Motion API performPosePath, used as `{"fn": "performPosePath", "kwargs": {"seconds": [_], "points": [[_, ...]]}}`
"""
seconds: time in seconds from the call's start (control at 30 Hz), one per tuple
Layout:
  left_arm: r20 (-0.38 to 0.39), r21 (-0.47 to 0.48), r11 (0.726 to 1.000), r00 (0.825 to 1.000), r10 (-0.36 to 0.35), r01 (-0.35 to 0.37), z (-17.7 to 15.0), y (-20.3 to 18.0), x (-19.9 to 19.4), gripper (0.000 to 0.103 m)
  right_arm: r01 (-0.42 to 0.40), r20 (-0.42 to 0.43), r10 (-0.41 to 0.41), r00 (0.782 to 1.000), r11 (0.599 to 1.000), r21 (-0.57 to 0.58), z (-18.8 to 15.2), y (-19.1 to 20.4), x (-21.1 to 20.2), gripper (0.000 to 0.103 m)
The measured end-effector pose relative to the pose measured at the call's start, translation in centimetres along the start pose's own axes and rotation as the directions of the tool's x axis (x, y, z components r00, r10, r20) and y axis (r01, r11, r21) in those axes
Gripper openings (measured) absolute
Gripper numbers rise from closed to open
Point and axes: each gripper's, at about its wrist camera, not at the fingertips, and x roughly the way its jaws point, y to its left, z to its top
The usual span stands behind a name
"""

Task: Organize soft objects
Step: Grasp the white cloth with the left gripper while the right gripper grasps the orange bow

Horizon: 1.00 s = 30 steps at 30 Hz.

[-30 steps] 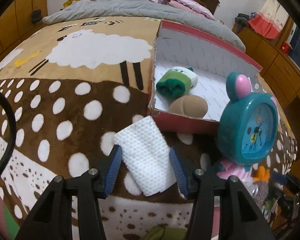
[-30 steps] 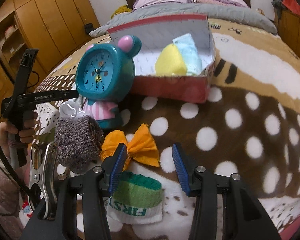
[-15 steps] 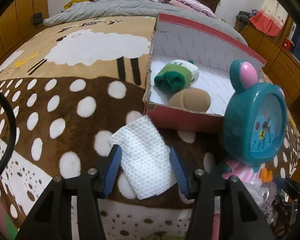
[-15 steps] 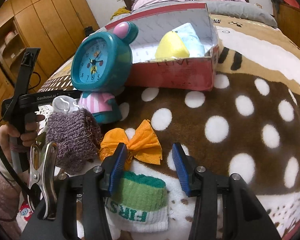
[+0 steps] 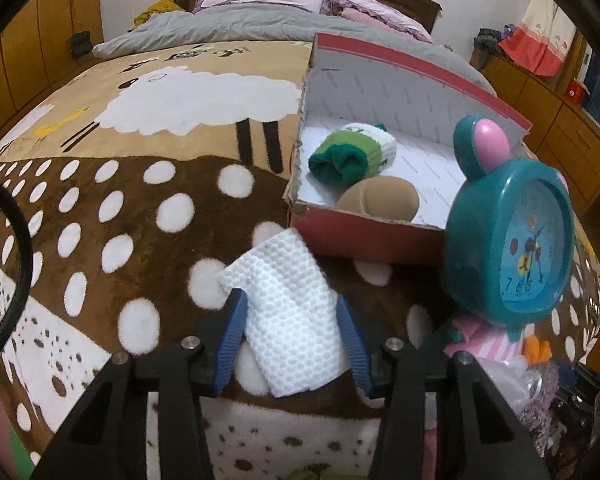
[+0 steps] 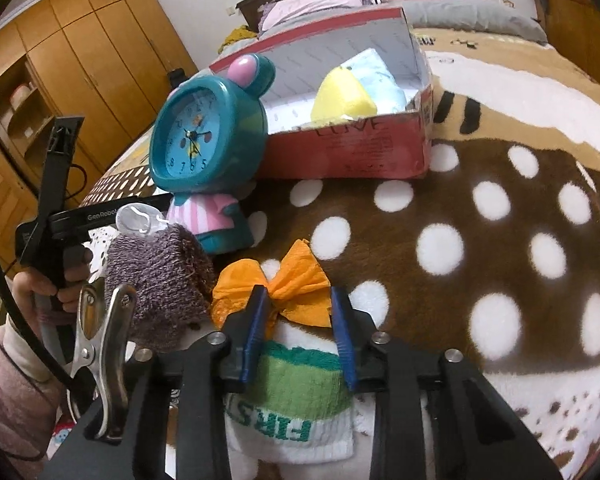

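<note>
The left gripper (image 5: pixel 290 334), jaws open, straddles a folded white waffle-textured cloth (image 5: pixel 290 320); the right gripper (image 6: pixel 298 334), also open, straddles a rolled green-and-white sock (image 6: pixel 296 400).

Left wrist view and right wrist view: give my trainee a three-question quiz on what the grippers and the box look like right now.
1. True or false: the left gripper straddles the white textured cloth.
2. Which lies between the right gripper fingers?
A. purple knit sock
B. orange bow
C. teal alarm clock
3. Fill in: inside the red box, beside the rolled green sock, lies a ____ soft ball.

Key: 1 true; 2 B; 3 tan.
</note>
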Motion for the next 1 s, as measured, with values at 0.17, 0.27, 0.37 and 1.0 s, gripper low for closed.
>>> {"fn": "performPosePath", "kwargs": {"seconds": [0.17,0.27,0.37,1.0], "points": [[0.01,-0.014,0.999,0.999,-0.037,0.037,-0.1,0.5,-0.7,0.031,-0.006,0.032,0.006,0.999,1.0,0.004,-0.3,0.6,-0.9,0.019],[0.019,-0.025,0.998,0.998,-0.06,0.06,-0.2,0.7,-1.3,0.023,-0.009,0.053,0.008,0.999,1.0,0.011,0.0,0.7,-1.3,0.008],[0.029,-0.031,0.997,0.997,-0.074,0.075,-0.3,0.9,-1.9,0.019,-0.016,0.076,0.013,0.997,0.999,0.029,0.2,0.7,-1.9,0.003],[0.11,-0.063,0.984,0.982,-0.156,0.164,-0.8,1.9,-6.5,0.016,-0.016,0.185,0.025,0.983,0.998,-0.053,1.7,3.6,-6.0,0.002]]}}
